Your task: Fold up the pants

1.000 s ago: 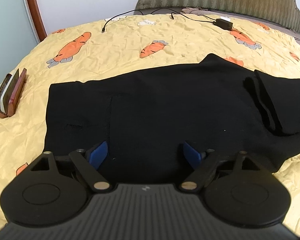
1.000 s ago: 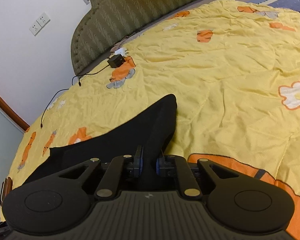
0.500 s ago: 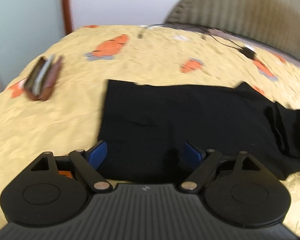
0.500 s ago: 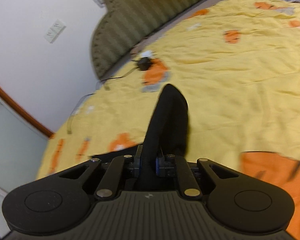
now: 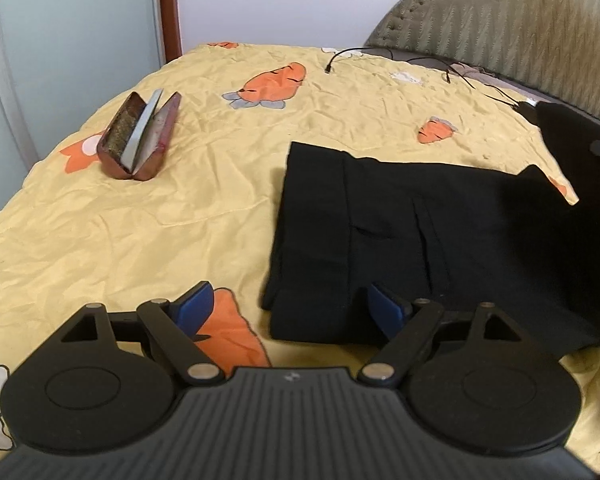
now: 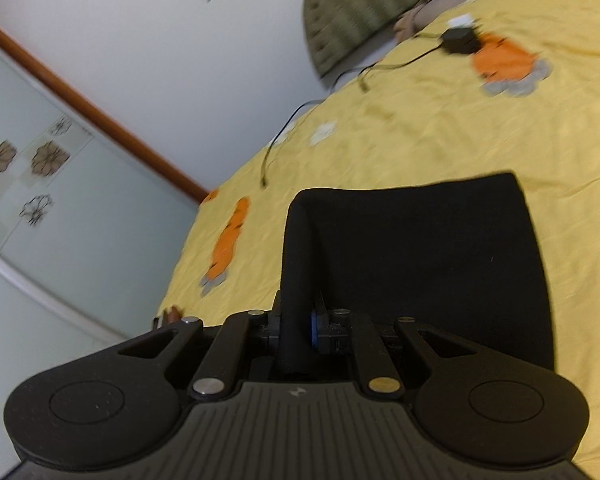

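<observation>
The black pants (image 5: 428, 240) lie flat on the yellow bedspread, waist end toward the left. My left gripper (image 5: 290, 308) is open and empty, just above the near left corner of the pants, its right finger over the cloth. My right gripper (image 6: 296, 326) is shut on the leg end of the pants (image 6: 420, 256) and holds it lifted and folded over; that raised cloth also shows at the right edge of the left wrist view (image 5: 580, 152).
An open brown case (image 5: 140, 140) lies on the bed at the left. Black cables (image 5: 452, 68) and a charger (image 6: 458, 40) lie near the padded headboard (image 5: 520, 24). A glass door with a wooden frame (image 6: 100, 120) stands beside the bed.
My left gripper has swung left toward the waist corner of the pants. My right gripper has carried the leg end up and over toward the left, still shut on it.
</observation>
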The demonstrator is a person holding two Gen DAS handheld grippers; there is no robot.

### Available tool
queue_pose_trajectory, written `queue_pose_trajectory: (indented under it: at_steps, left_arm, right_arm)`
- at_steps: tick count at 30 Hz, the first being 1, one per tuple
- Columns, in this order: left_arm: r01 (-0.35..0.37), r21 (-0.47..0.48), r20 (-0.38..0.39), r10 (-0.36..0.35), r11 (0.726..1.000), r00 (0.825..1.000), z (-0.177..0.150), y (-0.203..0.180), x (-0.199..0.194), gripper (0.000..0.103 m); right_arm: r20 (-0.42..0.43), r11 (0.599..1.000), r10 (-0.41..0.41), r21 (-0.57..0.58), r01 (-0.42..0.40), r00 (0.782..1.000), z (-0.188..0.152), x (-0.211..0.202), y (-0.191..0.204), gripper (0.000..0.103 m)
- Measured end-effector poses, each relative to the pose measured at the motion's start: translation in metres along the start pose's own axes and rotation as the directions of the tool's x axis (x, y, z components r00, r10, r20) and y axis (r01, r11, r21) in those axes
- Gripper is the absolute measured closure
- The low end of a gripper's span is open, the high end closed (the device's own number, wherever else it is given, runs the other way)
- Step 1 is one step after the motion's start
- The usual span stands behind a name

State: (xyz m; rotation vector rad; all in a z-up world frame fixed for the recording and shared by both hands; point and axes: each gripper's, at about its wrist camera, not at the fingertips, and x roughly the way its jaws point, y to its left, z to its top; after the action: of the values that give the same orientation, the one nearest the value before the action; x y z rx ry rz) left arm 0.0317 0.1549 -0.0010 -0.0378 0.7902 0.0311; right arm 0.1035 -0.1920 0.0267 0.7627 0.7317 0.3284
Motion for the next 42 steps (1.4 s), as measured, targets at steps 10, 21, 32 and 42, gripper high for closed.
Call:
queue_pose_trajectory:
  at_steps: [10, 21, 32, 42]
  left_arm:
    - [0.019, -0.005, 0.005, -0.019, 1.000, 1.000, -0.002, 0.010, 0.000, 0.020]
    - [-0.032, -0.022, 0.022, 0.032, 0.999, 0.999, -0.003, 0.031, -0.007, 0.019]
    - [-0.071, -0.078, 0.014, 0.073, 0.994, 0.997, -0.009, 0.057, -0.009, 0.019]
    - [-0.125, -0.096, 0.012, 0.127, 0.987, 0.992, -0.011, 0.072, -0.013, 0.019]
  right_arm:
    - [-0.098, 0.998, 0.035, 0.046, -0.031, 0.995, -0.019, 0.037, 0.010, 0.093]
    - [-0.191, 0.994, 0.096, -0.026, -0.103, 0.977, -0.046, 0.082, 0.056, 0.093]
    - [-0.232, 0.963, 0.074, -0.237, -0.130, 0.970, -0.091, 0.120, 0.118, 0.093]
    - [-0.189, 0.839, -0.022, -0.537, -0.085, 0.982, -0.148, 0.135, 0.134, 0.085]
